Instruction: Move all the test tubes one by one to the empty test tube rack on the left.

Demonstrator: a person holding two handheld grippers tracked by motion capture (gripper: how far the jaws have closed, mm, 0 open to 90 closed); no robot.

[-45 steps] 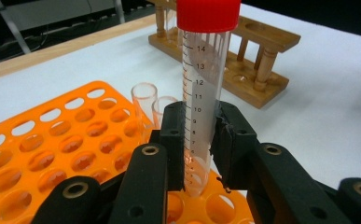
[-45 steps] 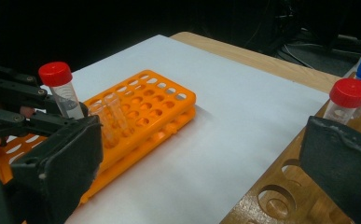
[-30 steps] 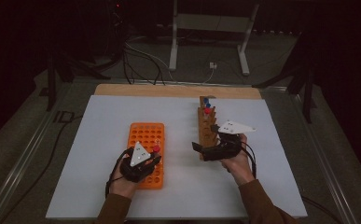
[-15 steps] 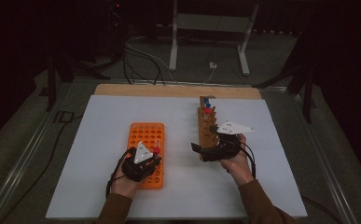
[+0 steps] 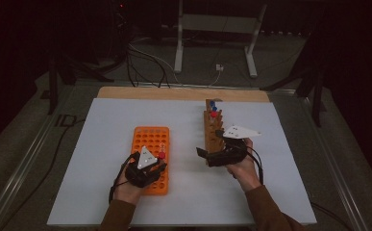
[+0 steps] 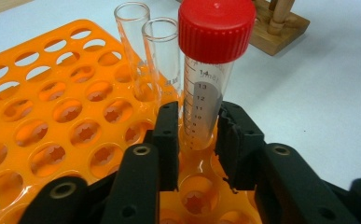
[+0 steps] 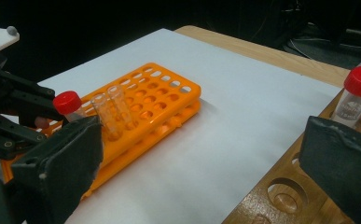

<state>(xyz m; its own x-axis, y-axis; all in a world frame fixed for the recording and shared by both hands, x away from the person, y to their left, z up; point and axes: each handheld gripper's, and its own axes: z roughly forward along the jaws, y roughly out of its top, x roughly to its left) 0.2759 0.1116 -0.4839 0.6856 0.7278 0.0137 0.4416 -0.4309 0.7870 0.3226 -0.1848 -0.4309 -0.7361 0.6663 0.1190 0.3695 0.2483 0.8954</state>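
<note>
Tube placement at the orange rack, left gripper.
Red-capped tube [image 6: 205, 88] stands upright in a near-edge hole of the orange rack [image 6: 43, 116], its long axis vertical, between the jaws of the left gripper [image 6: 194, 140], which have just been opening and now barely clear its sides. Two open glass tubes [image 6: 145, 51] stand just beyond at 11 o'clock; free table lies at 3 o'clock. Right gripper [image 7: 201, 168], jaws wide and empty, waits over the wooden stand [image 7: 285, 196].

Wooden table [image 5: 174, 93], white sheet [image 5: 106, 144] over it, orange rack [image 5: 147, 139], wooden rack [image 5: 212, 130] on the sheet
</note>
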